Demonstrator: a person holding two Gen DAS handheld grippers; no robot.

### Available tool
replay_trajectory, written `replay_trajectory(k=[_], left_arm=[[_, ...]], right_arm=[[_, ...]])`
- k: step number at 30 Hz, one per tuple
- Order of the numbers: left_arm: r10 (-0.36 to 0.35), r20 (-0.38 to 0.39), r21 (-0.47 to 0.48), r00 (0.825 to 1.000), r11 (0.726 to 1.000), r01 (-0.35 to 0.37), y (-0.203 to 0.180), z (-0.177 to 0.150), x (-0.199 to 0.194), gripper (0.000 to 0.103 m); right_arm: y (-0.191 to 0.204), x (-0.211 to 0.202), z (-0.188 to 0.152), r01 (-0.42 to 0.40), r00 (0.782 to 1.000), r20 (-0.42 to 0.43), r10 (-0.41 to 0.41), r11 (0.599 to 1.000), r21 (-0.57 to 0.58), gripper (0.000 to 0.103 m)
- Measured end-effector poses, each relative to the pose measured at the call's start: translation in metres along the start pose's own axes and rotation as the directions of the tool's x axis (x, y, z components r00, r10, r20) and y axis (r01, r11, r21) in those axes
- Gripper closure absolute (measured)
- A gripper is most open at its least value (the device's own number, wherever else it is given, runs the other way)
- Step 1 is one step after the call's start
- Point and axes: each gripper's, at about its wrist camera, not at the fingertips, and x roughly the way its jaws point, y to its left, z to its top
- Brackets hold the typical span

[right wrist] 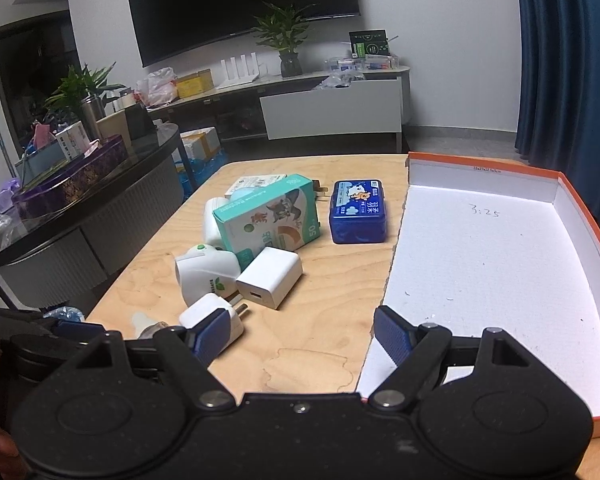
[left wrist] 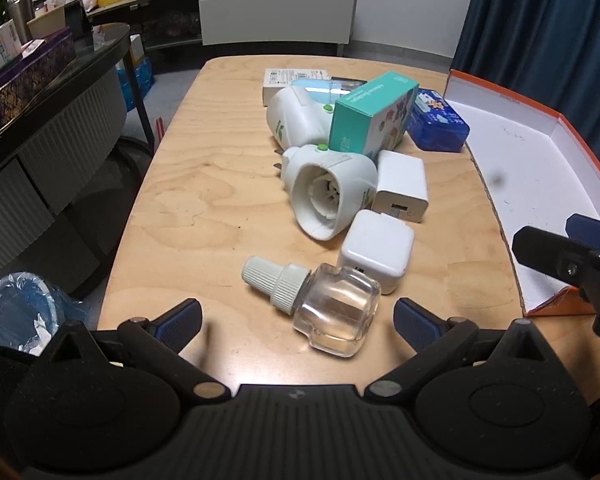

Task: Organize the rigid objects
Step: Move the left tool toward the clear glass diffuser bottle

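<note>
Both grippers gape wide and hold nothing, the clear bottle (left wrist: 320, 306) lying, seemingly untouched, between the left gripper's (left wrist: 298, 322) fingers.

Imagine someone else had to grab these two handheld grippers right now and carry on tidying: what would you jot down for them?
Left gripper: open, holding nothing, low over the wooden table, jaws either side of the clear glass refill bottle with a ribbed white cap.
Right gripper: open, holding nothing, at the near edge of the orange-rimmed white cardboard tray.
Still on the table: two white plug-in diffusers, two white charger cubes, the teal carton, the blue plastic case.
Done: nothing shows in the tray.
Left: presumably move everything into the tray; the bottle looks the likely first pick.
</note>
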Motion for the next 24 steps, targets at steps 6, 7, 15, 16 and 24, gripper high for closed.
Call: replay_trajectory(k=[6,7,15,16,24], left_arm=[[-0.012,0.009,0.019,1.0,1.0,0.012,0.003,-0.004,0.001,0.0],[-0.013,0.012,0.017,1.0,1.0,0.012,0.005,-0.004,0.001,0.0],[-0.043,0.025,0.051,0.999,0.998,0.041,0.003,-0.007,0.001,0.0],[-0.044,0.025,0.057,0.999,0.997,0.042,0.003,-0.007,0.002,0.0],[-0.052,0.028,0.058,0.998,0.997,0.05,0.008,-0.012,0.007,0.0]], right_arm=[[0.004,-0.005,-0.002,0.006,1.0,0.005,-0.006,1.0,-0.014,0.01],[0.004,-0.005,-0.003,0.006,1.0,0.003,-0.006,1.0,-0.012,0.01],[0.006,-0.004,-0.008,0.005,1.0,-0.005,-0.005,1.0,-0.008,0.01],[0.007,-0.004,-0.009,0.005,1.0,-0.011,-0.005,1.0,-0.005,0.01],[0.009,-0.007,-0.013,0.011,1.0,-0.01,-0.011,1.0,-0.008,0.01]])
